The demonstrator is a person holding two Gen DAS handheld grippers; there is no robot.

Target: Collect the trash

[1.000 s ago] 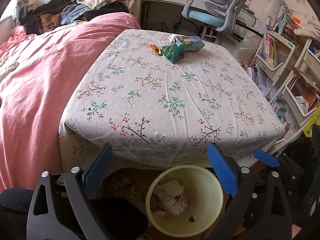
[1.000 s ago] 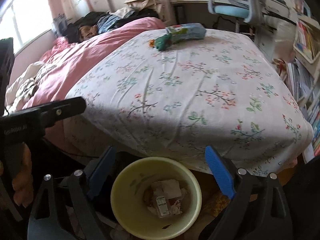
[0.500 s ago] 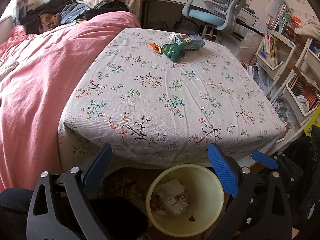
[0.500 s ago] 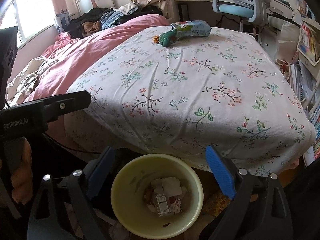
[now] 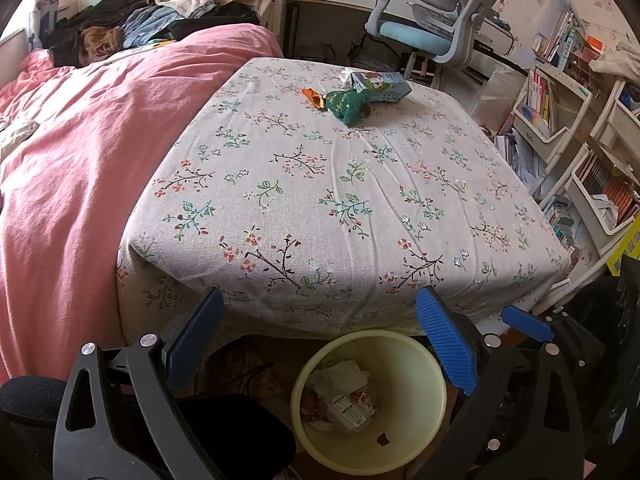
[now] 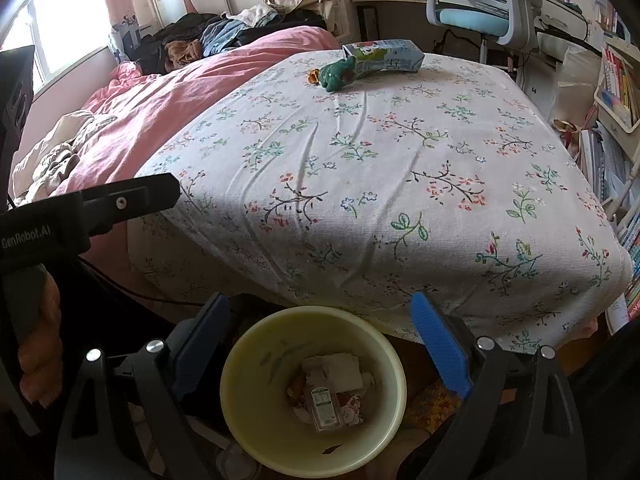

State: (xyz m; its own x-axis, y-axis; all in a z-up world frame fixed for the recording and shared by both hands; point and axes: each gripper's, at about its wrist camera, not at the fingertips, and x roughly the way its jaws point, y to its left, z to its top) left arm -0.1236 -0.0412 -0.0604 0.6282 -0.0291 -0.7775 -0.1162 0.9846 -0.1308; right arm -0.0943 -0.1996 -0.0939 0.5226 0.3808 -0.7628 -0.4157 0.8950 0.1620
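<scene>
A pale yellow trash bin (image 5: 424, 424) (image 6: 256, 408) stands on the floor below the near edge of a table with a floral cloth (image 5: 344, 208) (image 6: 400, 168); crumpled paper and a small labelled packet lie inside. At the table's far side lie a blue carton (image 5: 382, 86) (image 6: 394, 56), a crumpled green wrapper (image 5: 348, 104) (image 6: 336, 74) and a small orange scrap (image 5: 314, 98) (image 6: 312, 77). My left gripper (image 5: 320, 338) is open above the bin with nothing between its fingers. My right gripper (image 6: 322, 340) is open over the bin too, empty.
A bed with a pink cover (image 5: 80, 128) adjoins the table on the left, clothes piled at its head. A blue office chair (image 5: 424, 28) and a desk stand behind the table. Shelves of books (image 5: 560, 112) line the right side. A hand holds the left gripper's body (image 6: 80, 212).
Both cameras have risen and tilted slightly, most clearly the right one; the table top shows more fully. Both grippers stay open and empty over the bin.
</scene>
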